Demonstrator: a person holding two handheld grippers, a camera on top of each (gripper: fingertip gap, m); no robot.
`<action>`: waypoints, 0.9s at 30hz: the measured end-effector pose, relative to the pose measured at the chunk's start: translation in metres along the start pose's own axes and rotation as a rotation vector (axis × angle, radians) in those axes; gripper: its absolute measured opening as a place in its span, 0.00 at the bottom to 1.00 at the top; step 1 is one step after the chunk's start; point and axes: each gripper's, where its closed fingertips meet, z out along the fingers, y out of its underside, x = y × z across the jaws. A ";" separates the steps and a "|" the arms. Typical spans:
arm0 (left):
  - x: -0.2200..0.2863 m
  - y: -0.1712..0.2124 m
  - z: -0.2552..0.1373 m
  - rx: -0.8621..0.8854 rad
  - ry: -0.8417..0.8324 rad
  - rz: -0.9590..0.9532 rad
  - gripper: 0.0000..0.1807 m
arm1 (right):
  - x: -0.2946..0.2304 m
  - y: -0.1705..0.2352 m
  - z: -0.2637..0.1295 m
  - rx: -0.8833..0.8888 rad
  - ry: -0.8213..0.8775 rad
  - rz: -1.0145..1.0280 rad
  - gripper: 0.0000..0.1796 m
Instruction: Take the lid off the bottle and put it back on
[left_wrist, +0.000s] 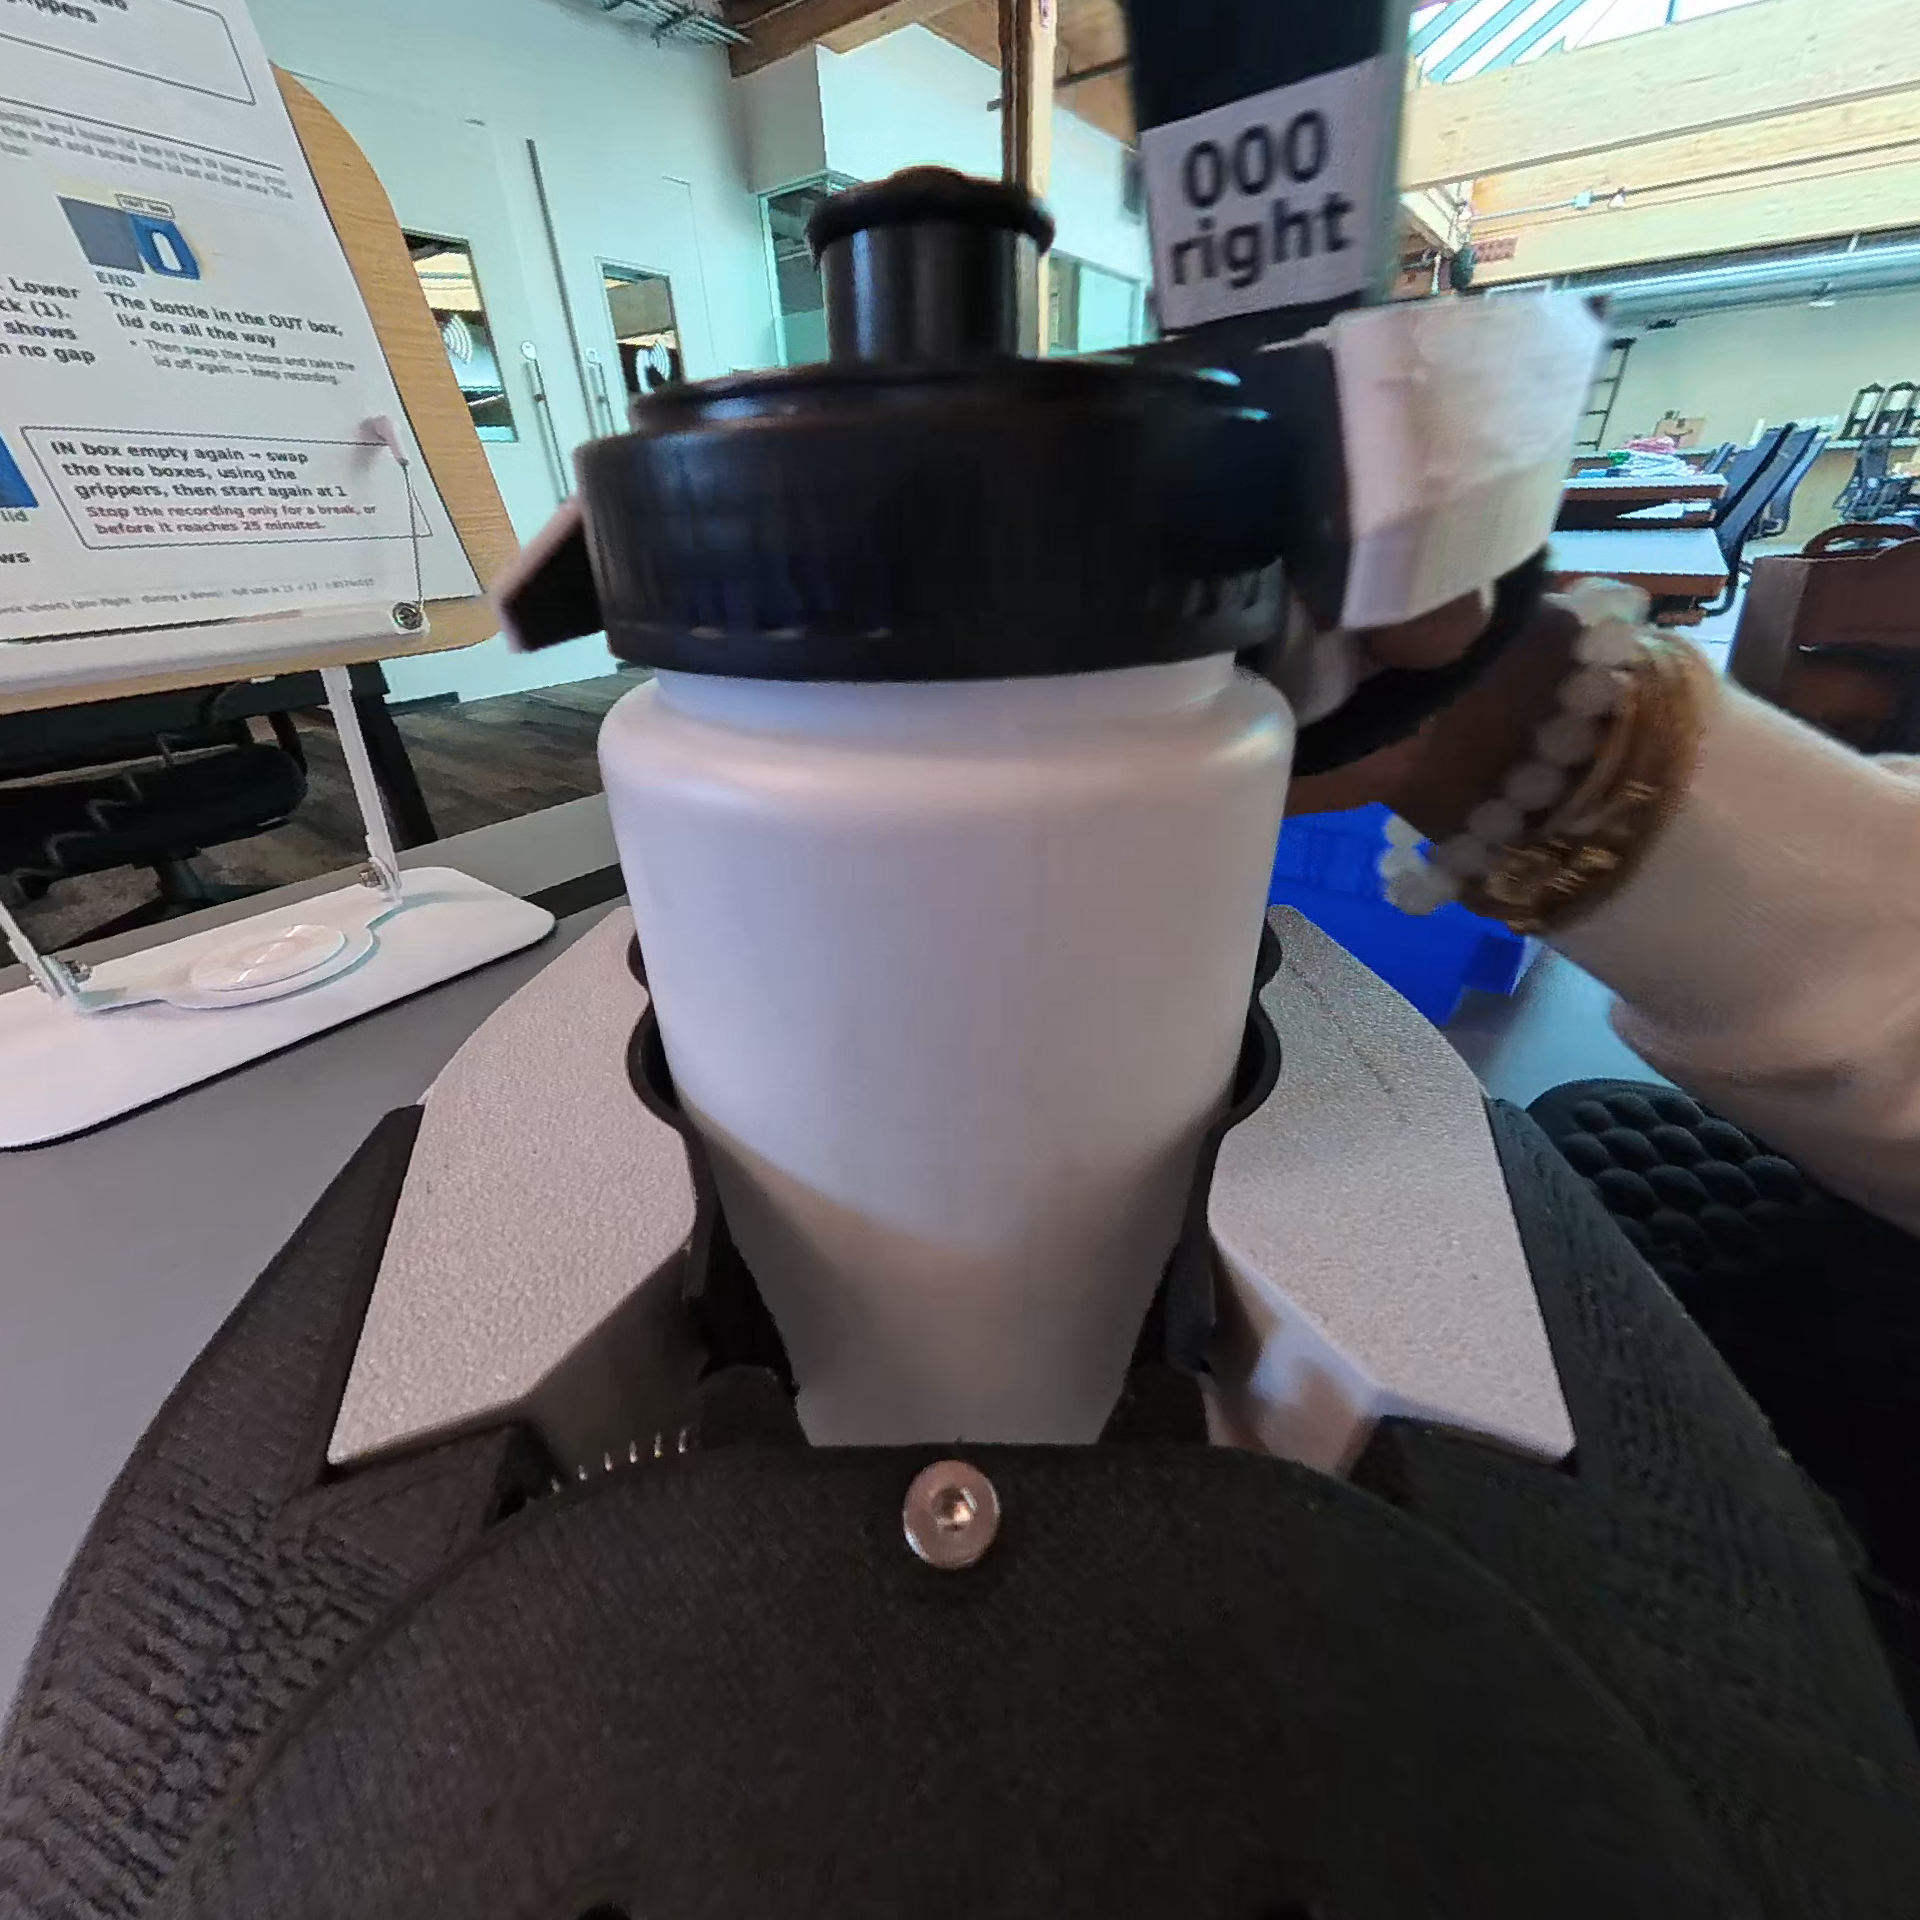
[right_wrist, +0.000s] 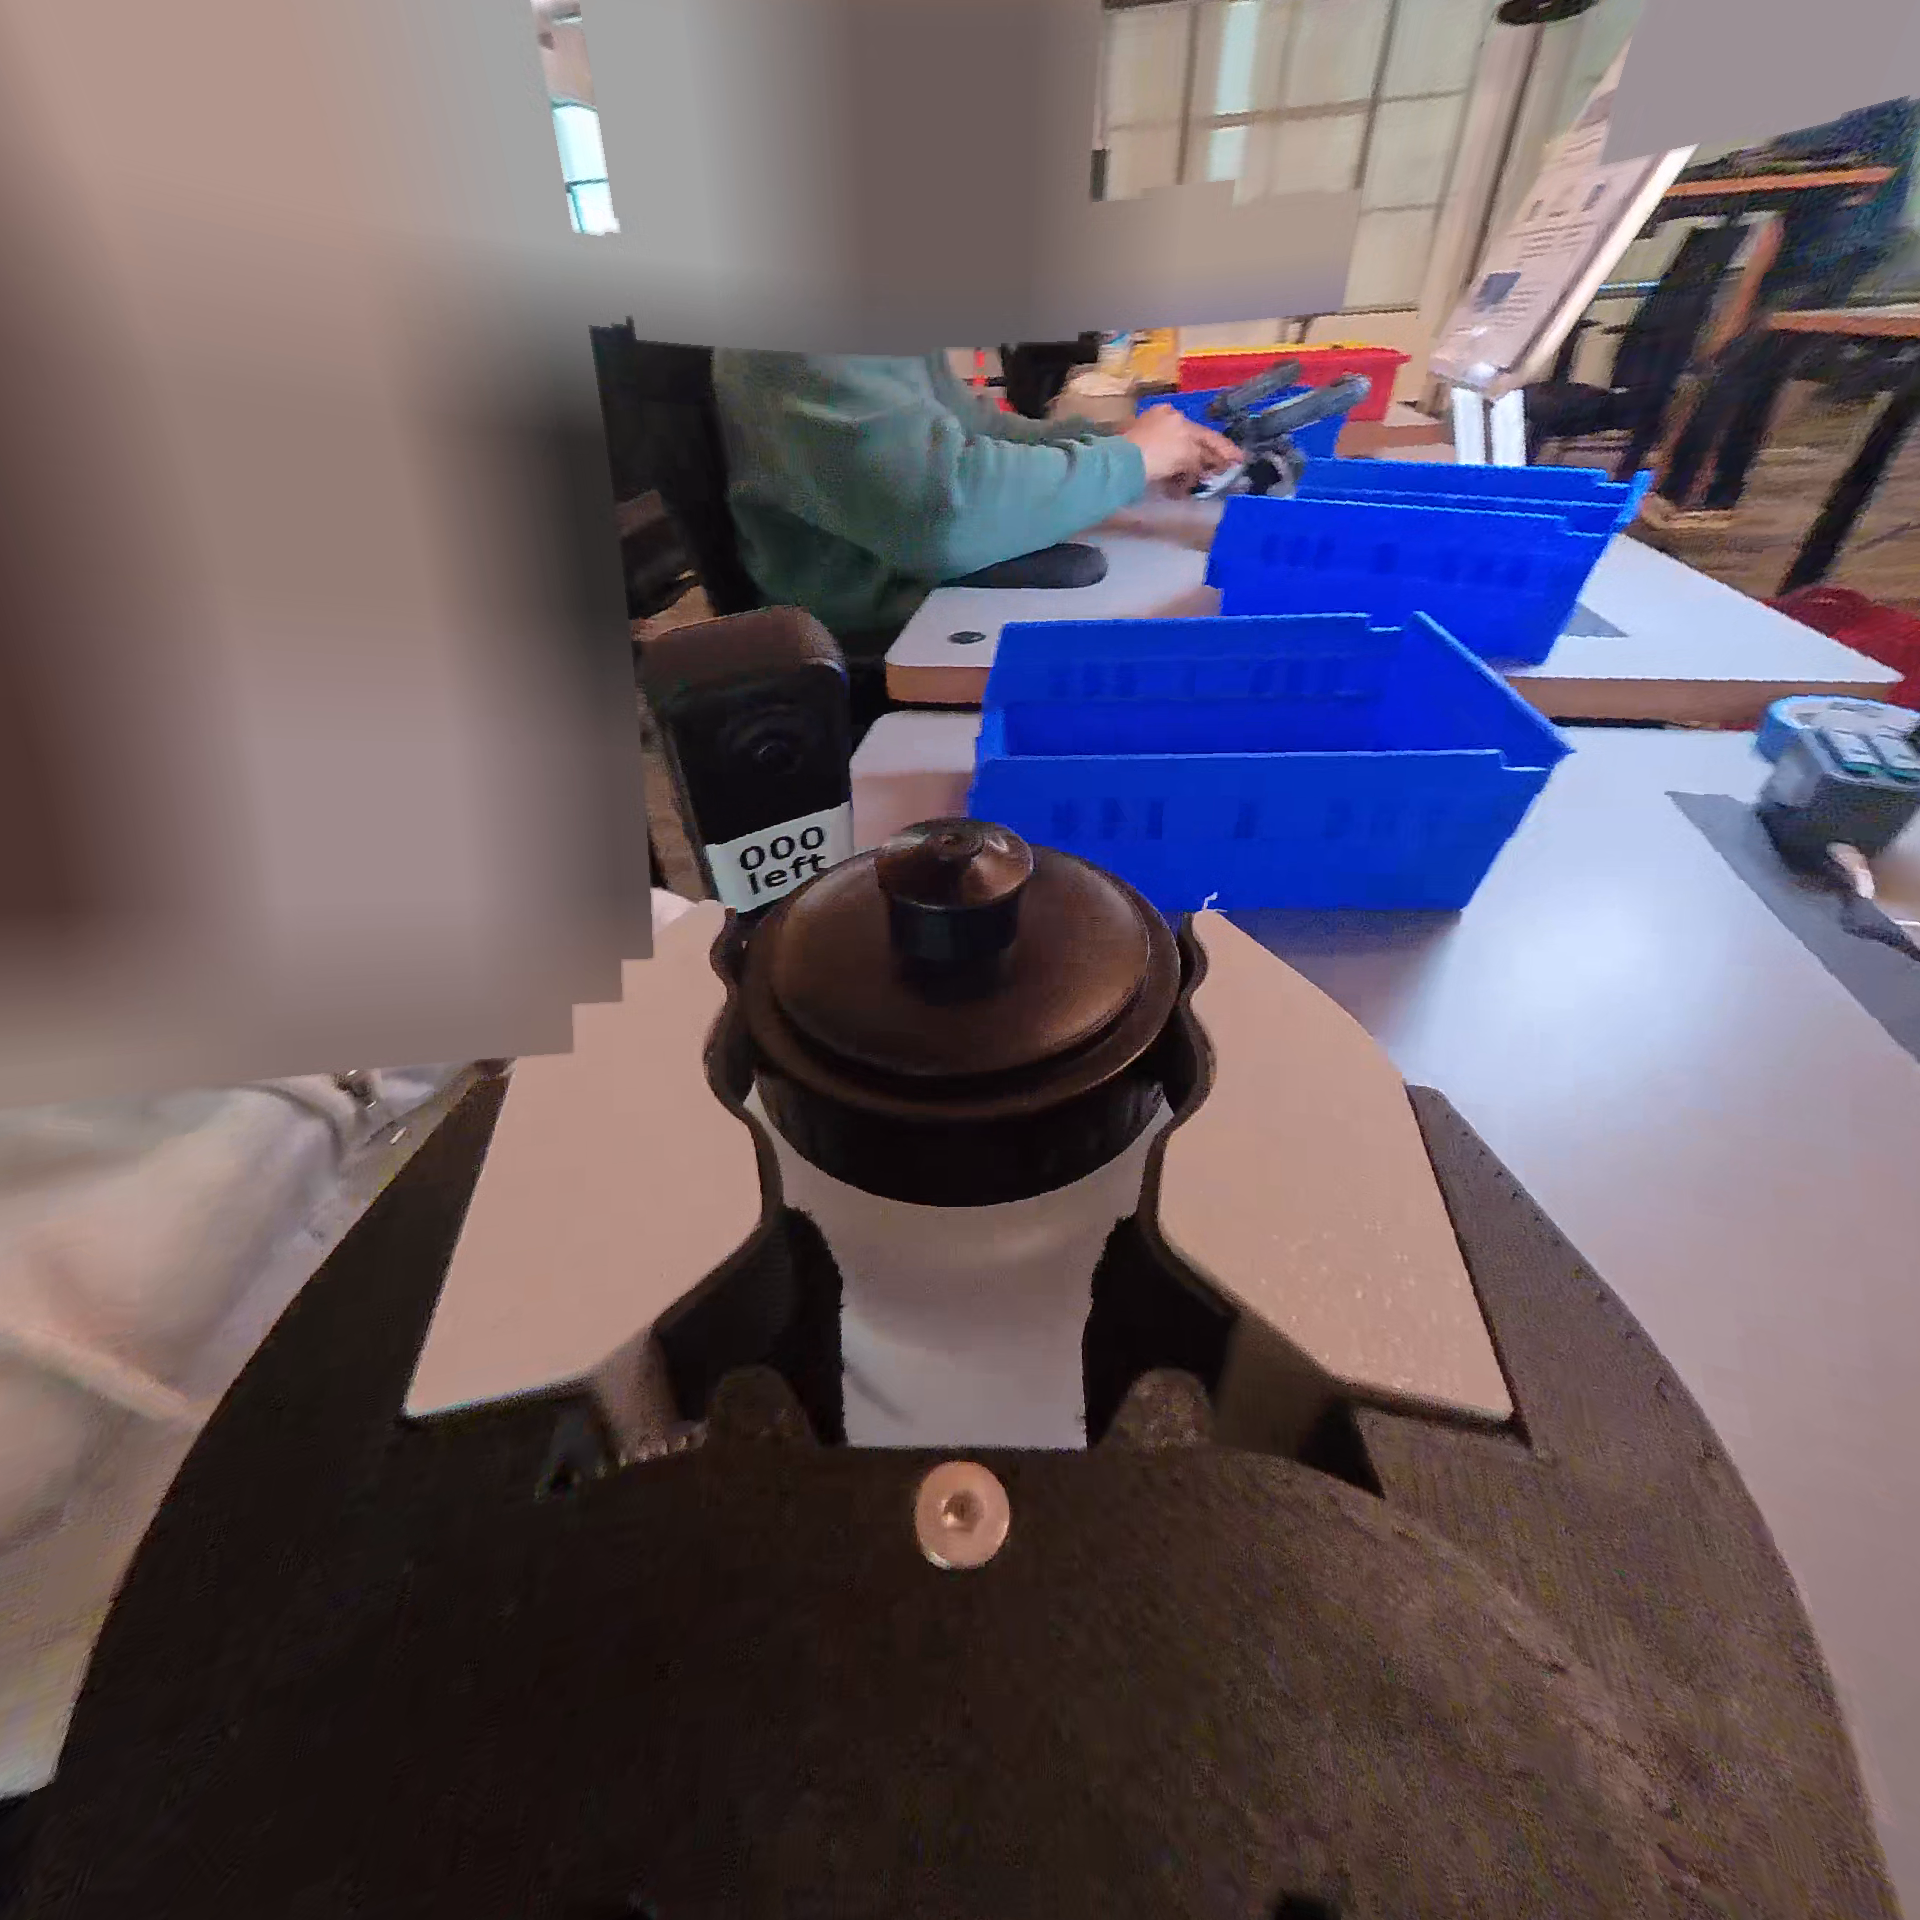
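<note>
Instruction sheet (left_wrist: 177, 312): upper left of the left wrist view, a printed page clipped to a wooden-backed stand.
Stand base (left_wrist: 260, 987): white, flat on the grey table (left_wrist: 156, 1299) at the left edge, below the sheet.
Room, left wrist view: pale walls and glass doors behind the stand, dark floor, wooden beams along the top, desks and office chairs far off at the right edge.
Bottle (left_wrist: 945, 935): white, upright in the centre of the left wrist view, held off the table.
Left gripper (left_wrist: 951, 1039): fingers pressed against both sides of the bottle body, clamped on it.
Lid (left_wrist: 925, 520): black, with a spout on top, seated on the bottle neck in the upper centre.
Right gripper (left_wrist: 904, 540): comes in from the upper right and pinches the lid rim from both sides; the holder's hand (left_wrist: 1455, 665) with beaded bracelets sits just behind it.
Right wrist view, centre: the same lid (right_wrist: 951, 1029) sits between the right gripper's (right_wrist: 951, 1039) fingers, the white bottle (right_wrist: 961, 1320) below it.
Blue bins (right_wrist: 1247, 769): right of centre on the grey table (right_wrist: 1662, 1091), a second one on the next table behind.
Person in a green sleeve (right_wrist: 883, 488): seated at that farther table, upper middle.
Small blue-grey device (right_wrist: 1839, 769): right edge, resting on a dark mat.
</note>
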 end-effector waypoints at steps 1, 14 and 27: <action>0.000 0.000 0.000 -0.001 -0.004 0.000 0.58 | 0.003 0.000 0.000 0.004 0.079 0.001 0.44; 0.000 0.000 -0.001 -0.007 -0.007 0.002 0.58 | 0.013 -0.022 -0.010 0.185 0.738 -0.104 0.74; 0.002 0.000 -0.001 0.001 0.024 -0.010 0.58 | -0.004 0.003 0.007 -0.042 -0.122 -0.053 0.52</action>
